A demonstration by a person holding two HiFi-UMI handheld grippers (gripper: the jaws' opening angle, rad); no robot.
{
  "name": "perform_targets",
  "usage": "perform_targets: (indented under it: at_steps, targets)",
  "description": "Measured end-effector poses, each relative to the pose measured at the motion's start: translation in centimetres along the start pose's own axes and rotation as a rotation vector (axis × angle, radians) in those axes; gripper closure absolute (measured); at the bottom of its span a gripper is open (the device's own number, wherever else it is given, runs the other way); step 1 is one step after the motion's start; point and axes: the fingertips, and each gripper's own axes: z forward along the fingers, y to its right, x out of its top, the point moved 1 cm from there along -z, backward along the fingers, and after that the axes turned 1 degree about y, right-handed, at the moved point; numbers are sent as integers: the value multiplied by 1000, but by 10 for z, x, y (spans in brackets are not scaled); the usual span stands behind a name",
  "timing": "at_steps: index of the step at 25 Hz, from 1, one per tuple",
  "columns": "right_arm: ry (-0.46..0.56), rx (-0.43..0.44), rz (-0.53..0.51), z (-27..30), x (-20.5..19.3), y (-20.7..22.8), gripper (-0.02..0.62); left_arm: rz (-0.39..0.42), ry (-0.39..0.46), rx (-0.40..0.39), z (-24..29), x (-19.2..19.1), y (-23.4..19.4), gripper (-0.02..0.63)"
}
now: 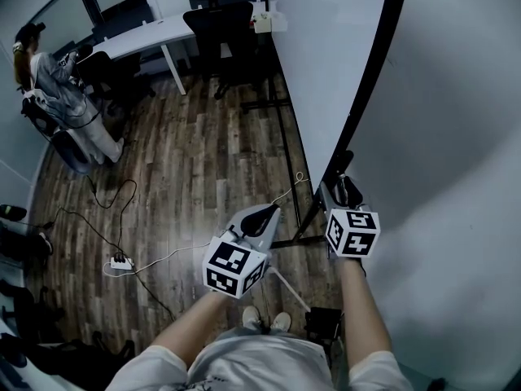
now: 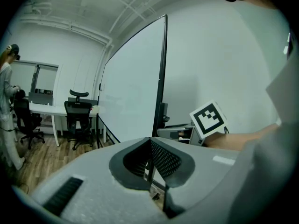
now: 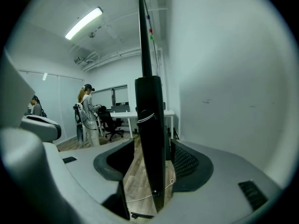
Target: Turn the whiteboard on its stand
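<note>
The whiteboard (image 1: 326, 72) stands nearly edge-on to me, its black frame (image 1: 376, 63) running up to the top right. My right gripper (image 1: 346, 187) is at the frame's lower end. In the right gripper view the jaws stand open with the black frame post (image 3: 150, 125) between them, and floor shows in the gap on its left side. My left gripper (image 1: 262, 217) hovers lower left of the board, apart from it; its pads (image 2: 161, 157) meet at the tip with nothing between them. The board's white face (image 2: 133, 87) fills the left gripper view's middle.
A white wall (image 1: 456, 177) runs close along the right. The stand's black foot (image 1: 281, 129) lies on the wood floor. A power strip with cables (image 1: 120, 261) is at the left, a black box (image 1: 324, 322) by my feet. A person (image 1: 57, 88), a desk (image 1: 146, 35) and office chairs (image 1: 224, 23) are behind.
</note>
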Motion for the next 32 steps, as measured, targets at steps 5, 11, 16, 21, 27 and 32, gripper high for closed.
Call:
perform_targets:
  at_steps: [5,11,16,21,27,32]
  targets:
    - [-7,-8,2,25,11,13,388,-6,-20,13,10,1,-5,596]
    - [-18,-21,-2,36,9,13,390,-12,-33,28,9,-3,-9,597]
    - [-24,-34,-12,39,8,13,396,-16,-32,38,4,-5,-15,595]
    - [-29,-49,-21,39,11,12,397,-20,-32,39,-1,-2,-14,597]
    - [-31,-50,-24,25,6,5,399,-20,-27,29,-12,-4,-7,597]
    - [-16,-46,-25,8,6,-3,399,-20,-14,12,-20,2,3,597]
